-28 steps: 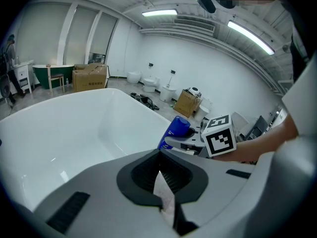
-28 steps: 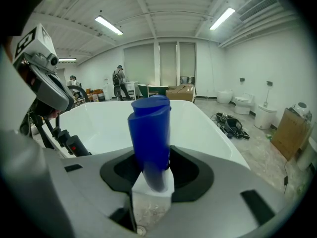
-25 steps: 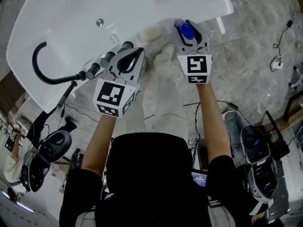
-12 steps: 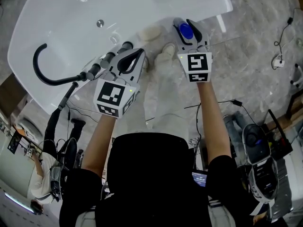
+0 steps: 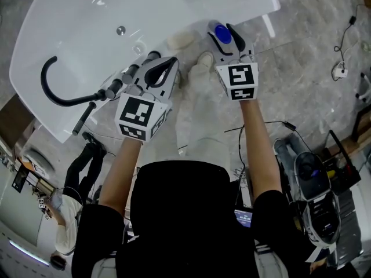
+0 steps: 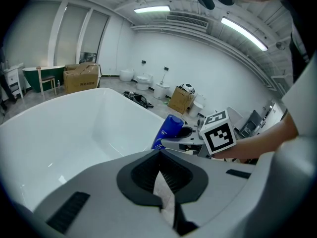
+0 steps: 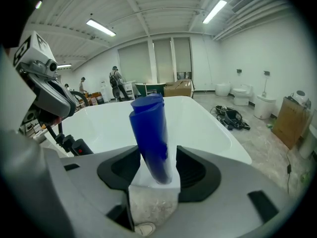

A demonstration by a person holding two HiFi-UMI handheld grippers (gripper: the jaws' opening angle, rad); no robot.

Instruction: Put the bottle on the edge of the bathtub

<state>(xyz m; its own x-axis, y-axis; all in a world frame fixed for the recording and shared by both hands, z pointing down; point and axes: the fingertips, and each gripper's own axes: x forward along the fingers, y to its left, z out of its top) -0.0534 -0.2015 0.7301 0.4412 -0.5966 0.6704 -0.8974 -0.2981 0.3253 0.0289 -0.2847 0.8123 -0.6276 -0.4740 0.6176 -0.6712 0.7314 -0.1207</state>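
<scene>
You are almost done. The blue bottle (image 7: 148, 133) stands on the white edge of the bathtub (image 5: 75, 28). It is on the side of the tub nearest to you, close to the tub's right end. Its bottom rests on the rim, not inside the tub and not on the floor.

Your right gripper (image 7: 156, 175) is around the bottle. Its jaws are opening right now, with the bottle between them. A little of the white rim shows beside the bottle, so the pads do not seem to squeeze it any more. You are letting it go.

Your left gripper (image 5: 168, 65) hangs over the near edge too, further left, near the tap and the black hose (image 5: 49, 88). Its jaws are closed together and there is nothing in them. It is well apart from the bottle and has no job here.

What is done: the bottle is on the edge, which is what the task asks.

What is left: I think only a little. Let the jaws get fully clear of the bottle, then pull your right gripper straight back toward you.

In the right gripper view the bottle looks a bit tilted. I cannot tell if it really leans or if the wide lens bends it. It is tall and thin, so a bump from a jaw could knock it into the tub or onto the floor.
</scene>
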